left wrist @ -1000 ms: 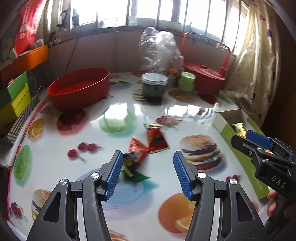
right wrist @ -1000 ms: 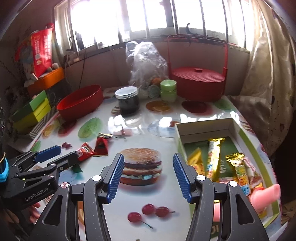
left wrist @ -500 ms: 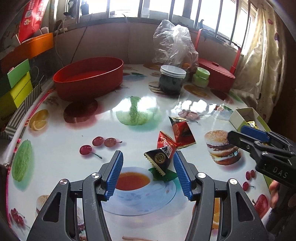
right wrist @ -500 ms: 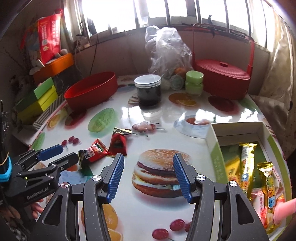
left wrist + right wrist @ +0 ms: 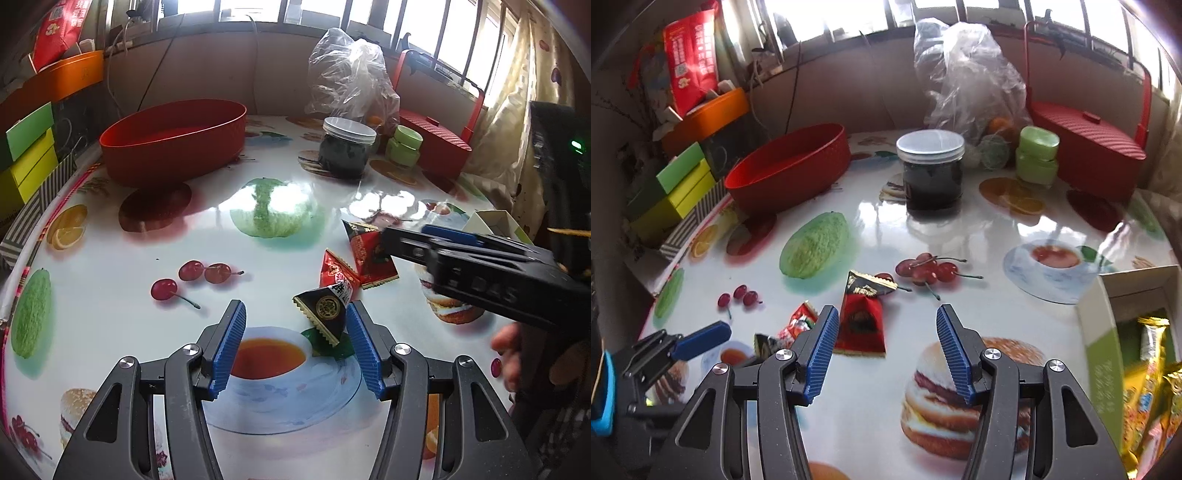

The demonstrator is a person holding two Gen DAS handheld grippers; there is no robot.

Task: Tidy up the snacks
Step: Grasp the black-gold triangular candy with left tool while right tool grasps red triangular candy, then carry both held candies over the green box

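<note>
Three small triangular snack packets lie together on the fruit-print table. The black packet point(image 5: 325, 314) lies just inside the right finger of my left gripper point(image 5: 295, 314), which is open; the pads do not press on it. A small red packet point(image 5: 338, 273) sits just beyond it. The larger red-and-black packet point(image 5: 862, 321) lies beside the left finger of my open right gripper point(image 5: 886, 317), with nothing between its pads. The right gripper point(image 5: 406, 238) reaches in from the right in the left wrist view. The left gripper point(image 5: 676, 343) shows at lower left in the right wrist view.
An open cardboard box point(image 5: 1100, 332) holding several wrapped snacks stands at the right table edge. At the back are a red oval tub point(image 5: 790, 166), a dark jar with a white lid point(image 5: 932, 170), green pots point(image 5: 1036, 155), a plastic bag point(image 5: 964, 81) and a red lidded basket point(image 5: 1086, 136).
My left gripper moved in and down until the black packet sat by its right finger. The right gripper swung left from the box to the red-and-black packet. Both stayed open.
</note>
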